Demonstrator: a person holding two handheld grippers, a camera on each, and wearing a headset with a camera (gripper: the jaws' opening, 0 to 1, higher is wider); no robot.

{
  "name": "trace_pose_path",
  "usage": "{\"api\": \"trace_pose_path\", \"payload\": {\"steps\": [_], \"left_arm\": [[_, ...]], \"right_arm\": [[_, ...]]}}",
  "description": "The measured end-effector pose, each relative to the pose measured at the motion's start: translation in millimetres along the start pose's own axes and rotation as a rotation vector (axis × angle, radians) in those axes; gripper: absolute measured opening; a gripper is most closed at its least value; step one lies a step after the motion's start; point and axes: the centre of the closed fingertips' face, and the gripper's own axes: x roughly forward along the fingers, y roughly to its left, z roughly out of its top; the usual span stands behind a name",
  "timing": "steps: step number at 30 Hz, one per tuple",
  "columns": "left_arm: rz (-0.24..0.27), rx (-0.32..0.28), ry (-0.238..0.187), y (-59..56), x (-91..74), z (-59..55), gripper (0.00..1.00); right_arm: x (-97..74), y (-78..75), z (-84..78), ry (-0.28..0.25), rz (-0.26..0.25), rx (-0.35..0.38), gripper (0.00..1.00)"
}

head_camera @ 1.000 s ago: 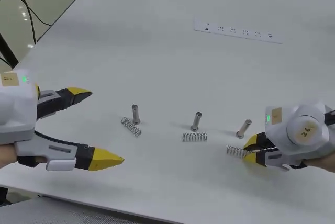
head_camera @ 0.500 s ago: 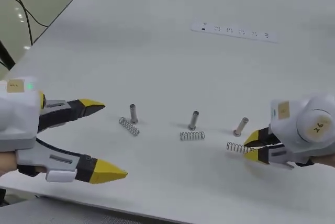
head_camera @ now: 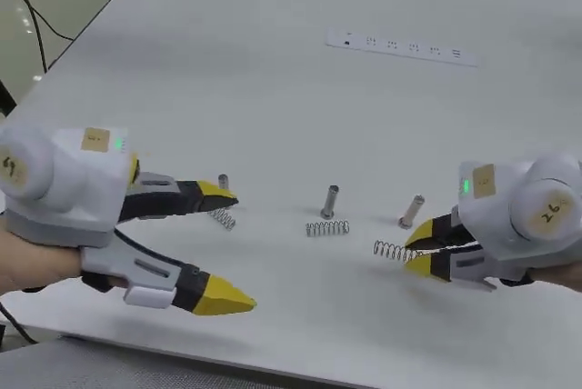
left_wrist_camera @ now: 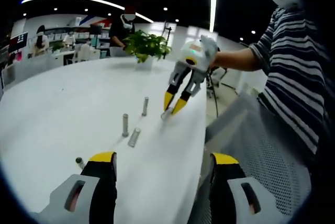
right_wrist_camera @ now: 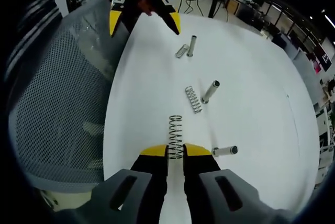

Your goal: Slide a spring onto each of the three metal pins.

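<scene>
The right gripper [head_camera: 420, 250] sits low at the near right of the white table [head_camera: 273, 89]. Its yellow-tipped jaws are pinched together on one end of the held spring [head_camera: 389, 250]. The rest of that coil sticks out leftward past the tips. Whether its free end touches the tabletop cannot be told. In the right gripper view the coil runs straight forward from between the closed tips.

At the near left, the left gripper [head_camera: 225, 245] has its jaws spread wide with nothing between them. One tip is toward the table's front edge. The other reaches in close to the left spring [head_camera: 221, 217] and the left pin [head_camera: 224, 182], and contact cannot be made out.

Beyond the grippers the remaining parts form two loose rows. The left spring lies at a slant just in front of the left pin. The middle spring [head_camera: 326, 227] lies crosswise just in front of the middle pin [head_camera: 331, 200], close to its base. The right pin [head_camera: 413, 211] stands just beyond the held spring and near the right gripper's tips, apart from both. It appears to lean a little in the head view. None of the three pins carries a spring.

Well behind the pins, across a bare stretch of tabletop, a white power strip [head_camera: 401, 48] lies flat near the far side.
</scene>
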Motion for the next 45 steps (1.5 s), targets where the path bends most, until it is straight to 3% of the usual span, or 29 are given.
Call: {"api": "trace_pose_path", "payload": {"steps": [7,10,22,27,31,45], "left_arm": [[-0.057,0.032,-0.019,-7.8,25.2,15.0,0.62],[-0.070,0.058,-0.004,-9.4,38.4,16.0,0.59],[-0.086,0.100,-0.022,-8.9,76.1,23.7,0.41],[-0.082,0.103,-0.044,-6.4,83.5,28.4,0.34],[-0.090,0.081,-0.087,-7.0,87.1,35.8,0.28],[-0.112,0.087,-0.104,-12.2,97.5,37.1,0.19]], "right_arm": [[-2.3,5.4,9.0,-0.004,0.010,-0.018,0.08],[-1.9,8.0,12.4,-0.001,0.014,-0.035,0.08],[-3.7,12.4,26.4,-0.017,0.028,-0.064,0.08],[-6.5,12.5,29.7,-0.028,0.028,-0.067,0.08],[-7.6,14.0,32.3,-0.038,0.032,-0.072,0.08],[-12.2,13.9,40.6,-0.055,0.037,-0.085,0.08]]}}
